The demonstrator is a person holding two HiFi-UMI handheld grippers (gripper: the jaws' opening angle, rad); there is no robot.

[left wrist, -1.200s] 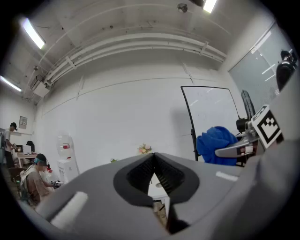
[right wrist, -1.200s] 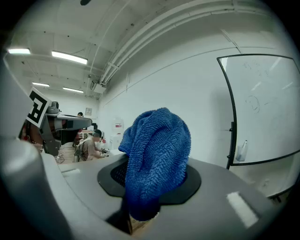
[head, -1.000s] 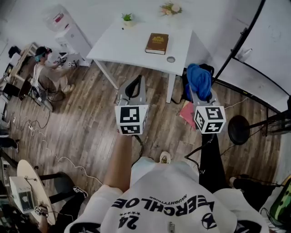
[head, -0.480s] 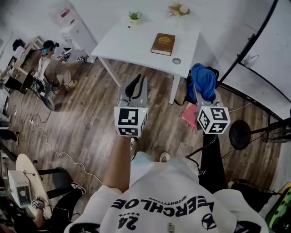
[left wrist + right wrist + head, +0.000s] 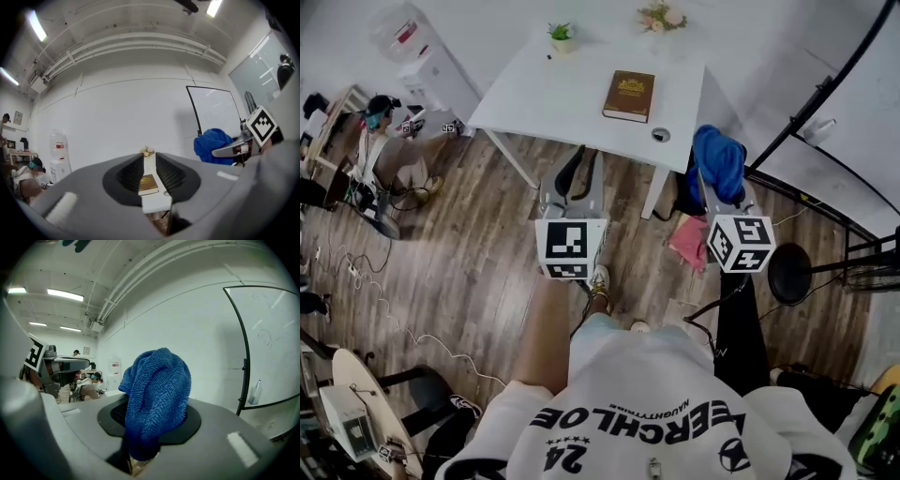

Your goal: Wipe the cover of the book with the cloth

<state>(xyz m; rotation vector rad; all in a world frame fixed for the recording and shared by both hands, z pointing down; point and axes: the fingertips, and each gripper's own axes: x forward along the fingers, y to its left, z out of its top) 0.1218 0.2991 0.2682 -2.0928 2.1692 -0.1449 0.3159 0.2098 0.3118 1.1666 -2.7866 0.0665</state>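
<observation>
A person stands well short of a white table (image 5: 553, 89), a gripper in each hand. The right gripper (image 5: 724, 202) is clamped on a bunched blue cloth (image 5: 157, 394). The left gripper (image 5: 578, 173) has its jaws apart with nothing between them. The brown book (image 5: 629, 96) lies on the table, ahead and slightly left of the cloth, its long axis apparently running away from the person. Reaching the cover would take the cloth forward and leftward.
</observation>
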